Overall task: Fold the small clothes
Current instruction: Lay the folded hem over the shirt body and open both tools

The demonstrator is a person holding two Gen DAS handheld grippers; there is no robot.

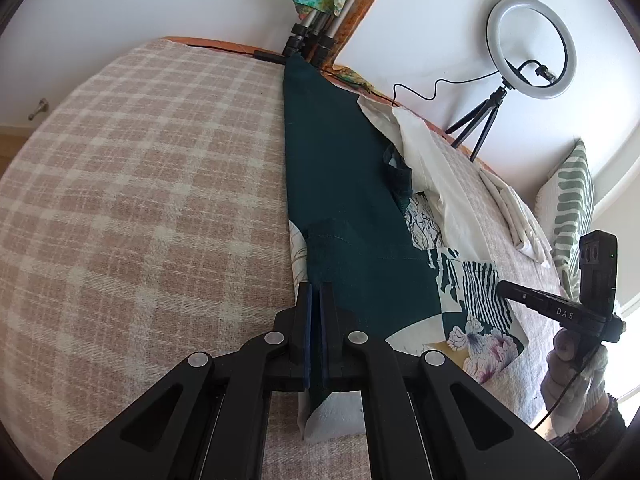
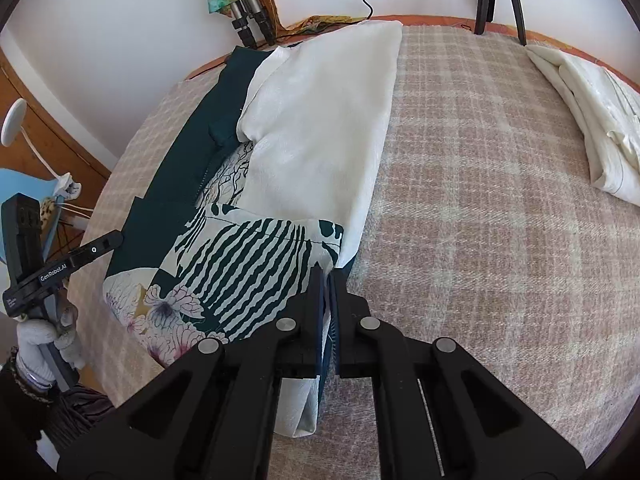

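While it lies stretched along the middle of the bed [image 2: 500, 168], the patterned garment [image 1: 348, 200] shows dark green cloth on one side and a white lining [image 2: 320, 120] turned up on the other, with a black-striped and flowered panel at its near end. Its near hem runs under both tools, so the very corners are hidden. The left hand-held gripper [image 1: 319, 286] has its jaws pressed together on the garment's green near edge; cloth passes between the blue pads and hangs out below them. The right hand-held gripper [image 2: 329, 274] is likewise clamped on the garment's other near corner, where striped panel and white lining meet. Only gloved fingers of the right hand [image 1: 572, 376] and left hand [image 2: 44, 340] show, at the frame edges. Beyond the garment, toward the far side of the bed, a folded white cloth [image 2: 600, 120] rests on the checked blanket, apart from it. Past the garment's far end stand a ring light [image 1: 532, 46] on a small tripod, and tripod legs [image 1: 310, 36] draped with a colourful scarf, cut off by the frame. A striped cushion [image 1: 572, 208] leans beyond the folded cloth.
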